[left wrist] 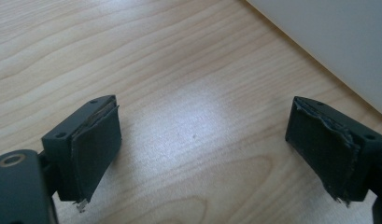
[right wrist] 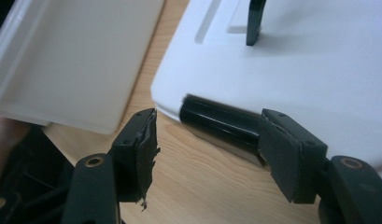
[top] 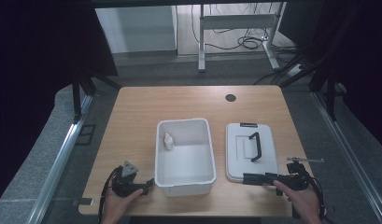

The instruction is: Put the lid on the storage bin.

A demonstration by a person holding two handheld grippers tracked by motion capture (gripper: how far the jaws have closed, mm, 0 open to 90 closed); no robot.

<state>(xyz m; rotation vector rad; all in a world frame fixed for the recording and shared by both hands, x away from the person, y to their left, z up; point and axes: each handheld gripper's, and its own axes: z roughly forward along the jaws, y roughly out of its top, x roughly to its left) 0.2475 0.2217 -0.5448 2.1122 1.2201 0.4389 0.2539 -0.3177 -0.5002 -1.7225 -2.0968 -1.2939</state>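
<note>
1. Lying on the wooden table (top: pixel 132 116) are one white bin (top: pixel 184 157), one white lid (top: pixel 251 151) beside it, and one small bottle (top: pixel 168 141) inside the bin.
2. The lid's black handle (top: pixel 255 146) is running lengthwise, away from the person.
3. The left gripper (left wrist: pixel 202 149) is resting spread apart over bare wood; the right gripper (right wrist: pixel 207 149) is gaping around the lid's black latch (right wrist: pixel 221 126).

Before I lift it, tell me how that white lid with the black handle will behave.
The lid looks thin and flat, so probably light and slightly flexible. Its smooth surface may be slippery at the edges; the raised black handle likely gives surer purchase.
</note>
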